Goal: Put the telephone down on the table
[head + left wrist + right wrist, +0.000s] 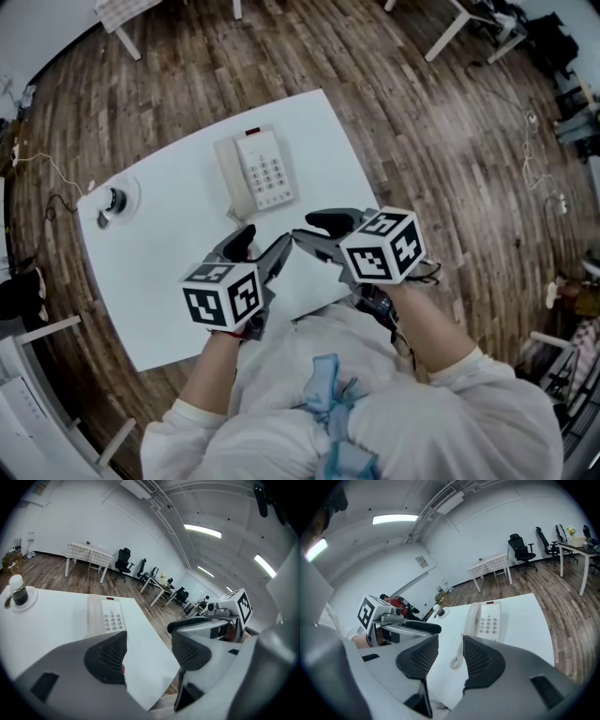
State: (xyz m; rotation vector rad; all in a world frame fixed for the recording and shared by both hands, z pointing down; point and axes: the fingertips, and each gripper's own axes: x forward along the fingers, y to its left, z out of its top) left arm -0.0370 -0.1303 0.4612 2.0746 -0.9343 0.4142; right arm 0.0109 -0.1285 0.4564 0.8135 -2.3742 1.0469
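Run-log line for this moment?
telephone: on table, handset cradled | left gripper: open, empty | right gripper: open, empty

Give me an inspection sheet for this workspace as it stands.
Surface: white rectangular table, matte top.
Job's things: white push-button desk telephone, handset on its cradle, flat on the table's far side.
Clutter: small round white dish holding a dark object, at the left corner.
Grippers: left gripper and right gripper both open, nothing between the fingers, over the near edge.
Cables: white coiled handset cord beside the telephone; thin pale cable on the floor.
Surroundings: wood-plank floor, black office chairs.
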